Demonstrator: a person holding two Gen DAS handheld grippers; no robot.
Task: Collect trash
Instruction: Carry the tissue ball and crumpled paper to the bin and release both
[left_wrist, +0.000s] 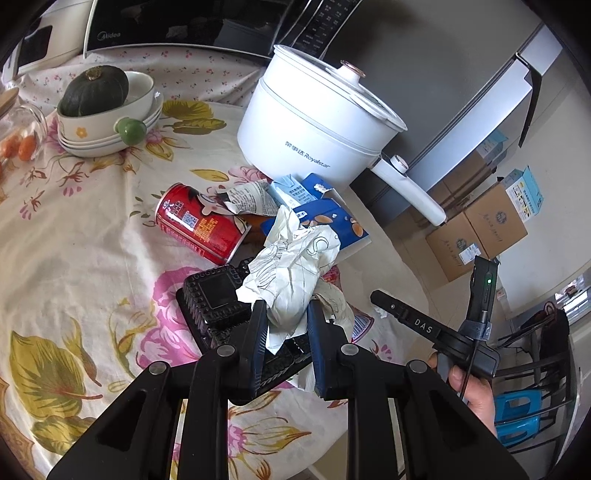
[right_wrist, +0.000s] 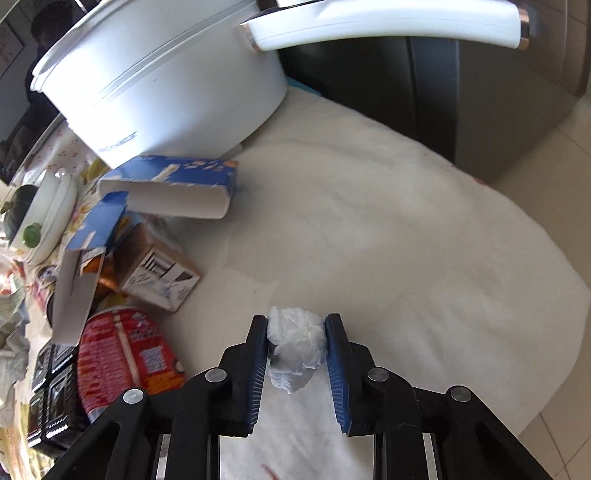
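Tissue wad (right_wrist: 295, 347), white, crumpled, lumpy, between fingers (right_wrist: 258, 343).

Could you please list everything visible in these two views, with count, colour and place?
Crumpled paper: one, white with line drawings, held in the left claw.
Tissue wad: one, white, between the right claw's pads.
Drink can: one, red, lying on the floral tablecloth.
Carton: one, blue, torn open, before the pot.
Milk box: one, pale blue, crushed, beside the can.
Black tray: one, under the paper.
Electric pot: one, white, lidded, at the back.
Bowls: stacked, white, holding a dark green squash.
Cardboard boxes: several, brown, on the floor.
Left claw: shut on the paper.
Right claw: shut on the tissue.
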